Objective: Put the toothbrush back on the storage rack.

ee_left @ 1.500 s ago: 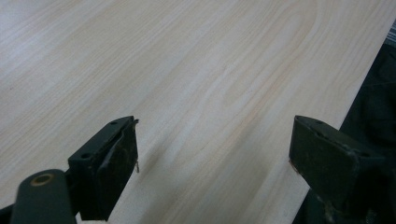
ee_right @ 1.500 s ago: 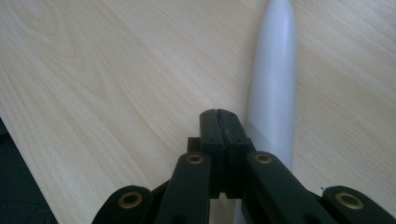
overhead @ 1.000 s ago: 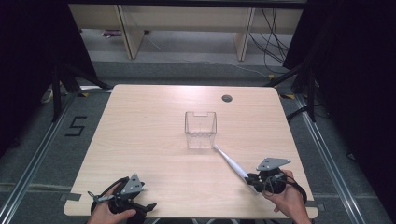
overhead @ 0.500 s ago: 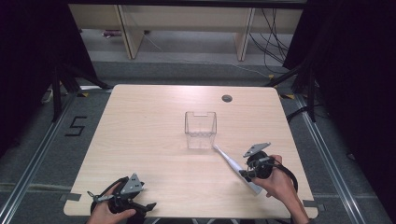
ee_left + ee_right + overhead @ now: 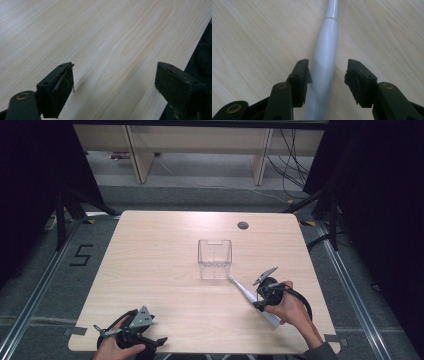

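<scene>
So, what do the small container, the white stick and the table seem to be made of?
Container: probably clear plastic; the table shows through its walls.
White stick: likely smooth plastic with a soft sheen, apparently an electric toothbrush.
Table: pale wood or wood-look laminate; grain lines show.

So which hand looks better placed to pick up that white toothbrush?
The right. Its gripper has open jaws astride the toothbrush handle, one jaw close against it, near the clear box. The left gripper sits open at the table's near left edge, far from it.
</scene>
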{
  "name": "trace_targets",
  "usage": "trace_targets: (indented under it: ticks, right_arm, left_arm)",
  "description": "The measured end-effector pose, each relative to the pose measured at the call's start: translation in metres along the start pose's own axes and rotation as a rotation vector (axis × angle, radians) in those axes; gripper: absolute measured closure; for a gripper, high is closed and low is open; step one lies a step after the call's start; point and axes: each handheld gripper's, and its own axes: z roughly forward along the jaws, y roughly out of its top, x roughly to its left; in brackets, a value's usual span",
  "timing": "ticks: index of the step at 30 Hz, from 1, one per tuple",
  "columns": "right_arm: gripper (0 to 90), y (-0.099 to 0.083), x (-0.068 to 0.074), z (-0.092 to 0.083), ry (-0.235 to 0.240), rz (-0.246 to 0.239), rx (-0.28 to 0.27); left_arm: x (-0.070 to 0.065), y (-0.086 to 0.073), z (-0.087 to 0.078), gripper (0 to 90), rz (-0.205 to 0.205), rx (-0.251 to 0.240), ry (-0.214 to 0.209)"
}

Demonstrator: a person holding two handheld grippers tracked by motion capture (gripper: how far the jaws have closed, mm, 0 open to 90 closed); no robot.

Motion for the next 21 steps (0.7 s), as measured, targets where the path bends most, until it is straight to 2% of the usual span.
trace_targets:
  ticks: [1,4,5,8,10,11,12,15,16,17,21]
  right_arm:
    - [54.2,0.003,-0.003,0.002,0.010,-0.046,-0.001]
    - [55.5,0.004,-0.002,0.004,0.012,-0.038,0.010]
    - [56.3,0.006,-0.003,0.007,0.012,-0.056,0.026]
    - [56.7,0.007,-0.004,0.009,0.013,-0.056,0.039]
    - [57.8,0.008,-0.004,0.011,0.031,-0.053,0.054]
    - [58.2,0.009,-0.003,0.012,0.031,-0.039,0.054]
    - [58.7,0.010,-0.004,0.013,0.025,-0.052,0.061]
    - [60.4,0.012,-0.005,0.014,0.041,-0.051,0.078]
    - [61.6,0.013,-0.004,0.014,0.032,-0.025,0.096]
    - [62.1,0.014,-0.005,0.015,0.036,-0.043,0.090]
    - [63.5,0.017,-0.007,0.018,0.048,-0.038,0.129]
  left_arm:
    - [0.000,0.000,0.000,14.8,-0.002,0.001,0.000]
    - [0.000,0.000,0.000,14.9,-0.001,0.002,0.000]
    - [0.000,0.000,0.000,14.9,0.001,0.001,0.000]
    - [0.000,0.000,0.000,14.8,0.001,0.002,0.000]
    - [0.000,0.000,0.000,14.8,0.002,0.002,0.000]
    - [0.000,0.000,0.000,14.8,0.002,0.000,0.000]
    - [0.000,0.000,0.000,14.8,0.003,0.001,-0.002]
    - [0.000,0.000,0.000,14.9,-0.001,0.000,0.000]
    - [0.000,0.000,0.000,14.9,-0.001,0.001,0.000]
    - [0.000,0.000,0.000,14.9,0.001,0.001,-0.001]
    - [0.000,0.000,0.000,14.8,0.000,0.000,-0.001]
